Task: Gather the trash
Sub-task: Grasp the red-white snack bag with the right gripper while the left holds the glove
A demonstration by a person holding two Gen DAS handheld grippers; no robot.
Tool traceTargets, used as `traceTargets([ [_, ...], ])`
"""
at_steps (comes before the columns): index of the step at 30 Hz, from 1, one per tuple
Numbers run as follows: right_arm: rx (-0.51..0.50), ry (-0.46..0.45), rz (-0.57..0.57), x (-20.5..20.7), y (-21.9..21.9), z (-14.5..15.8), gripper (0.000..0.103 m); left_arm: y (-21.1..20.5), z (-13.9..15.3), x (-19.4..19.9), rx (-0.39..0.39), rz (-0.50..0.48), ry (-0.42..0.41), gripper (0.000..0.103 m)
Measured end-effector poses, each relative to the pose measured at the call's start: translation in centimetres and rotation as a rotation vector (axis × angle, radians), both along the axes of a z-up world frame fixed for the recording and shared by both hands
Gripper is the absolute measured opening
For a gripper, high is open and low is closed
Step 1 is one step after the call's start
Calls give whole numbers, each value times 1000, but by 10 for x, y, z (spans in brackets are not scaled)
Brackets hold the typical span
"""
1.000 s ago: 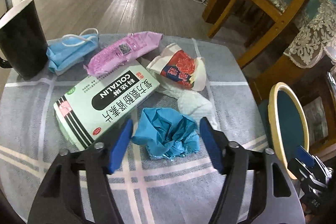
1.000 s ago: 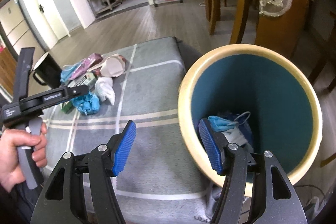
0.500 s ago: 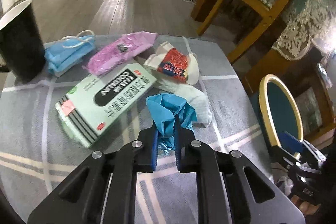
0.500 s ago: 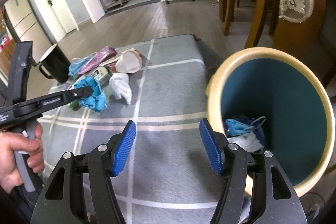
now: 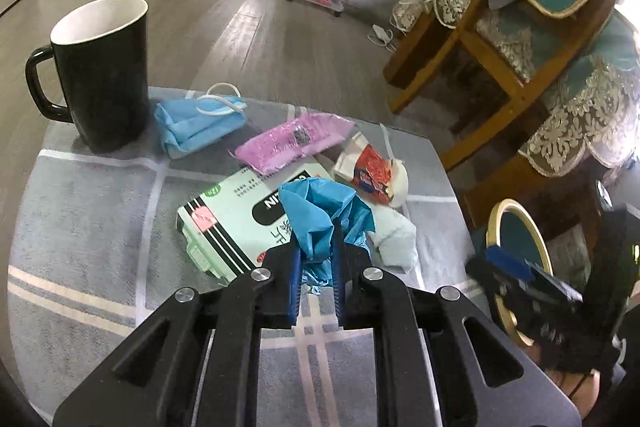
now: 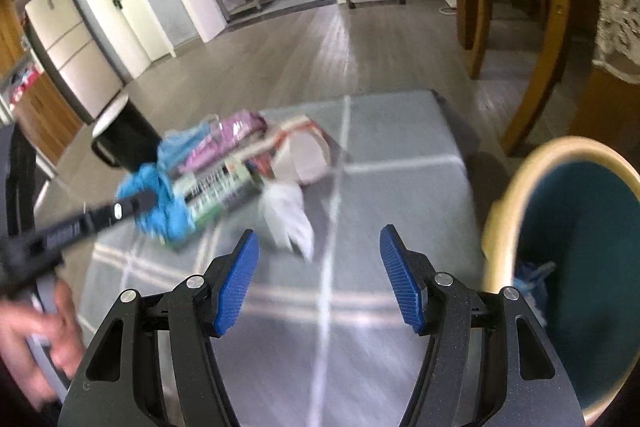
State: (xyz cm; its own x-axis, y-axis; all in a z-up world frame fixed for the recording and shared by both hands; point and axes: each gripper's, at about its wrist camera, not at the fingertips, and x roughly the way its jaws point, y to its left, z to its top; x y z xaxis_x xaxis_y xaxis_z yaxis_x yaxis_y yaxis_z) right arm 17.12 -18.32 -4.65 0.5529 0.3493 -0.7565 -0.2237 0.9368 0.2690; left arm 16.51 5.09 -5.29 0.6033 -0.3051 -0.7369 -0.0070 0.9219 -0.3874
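Pinching crumpled blue wad (image 5: pixel 320 223): left tongs (image 5: pixel 316 283) | right tongs (image 6: pixel 318 279): parted, holding nothing

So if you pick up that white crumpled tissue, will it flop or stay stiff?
Probably floppy: the white tissue lies creased and slumped on the grey cloth. It looks very light, so a push might just slide it. It should squash easily, much as the blue wad bunches in the left gripper.

Both wrist cameras look steeply down along their fingers at the grey desk (image 5: pixel 80 227) from close range (sharing the litter pile (image 6: pixel 224 179)).
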Motion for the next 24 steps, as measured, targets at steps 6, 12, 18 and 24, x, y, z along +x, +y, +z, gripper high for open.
traceTargets([
  [6,38,43,-27,45,22,-6,64,3,3,4,8,12,-17,12],
  [12,49,82,-44,77,37,-20,64,13,3,7,-1,37,-24,12],
  [18,26,133,-45,94,49,-35,33,16,1,12,-10,43,-24,12],
  [24,48,117,-56,87,38,-32,19,11,3,11,-2,34,-35,12],
])
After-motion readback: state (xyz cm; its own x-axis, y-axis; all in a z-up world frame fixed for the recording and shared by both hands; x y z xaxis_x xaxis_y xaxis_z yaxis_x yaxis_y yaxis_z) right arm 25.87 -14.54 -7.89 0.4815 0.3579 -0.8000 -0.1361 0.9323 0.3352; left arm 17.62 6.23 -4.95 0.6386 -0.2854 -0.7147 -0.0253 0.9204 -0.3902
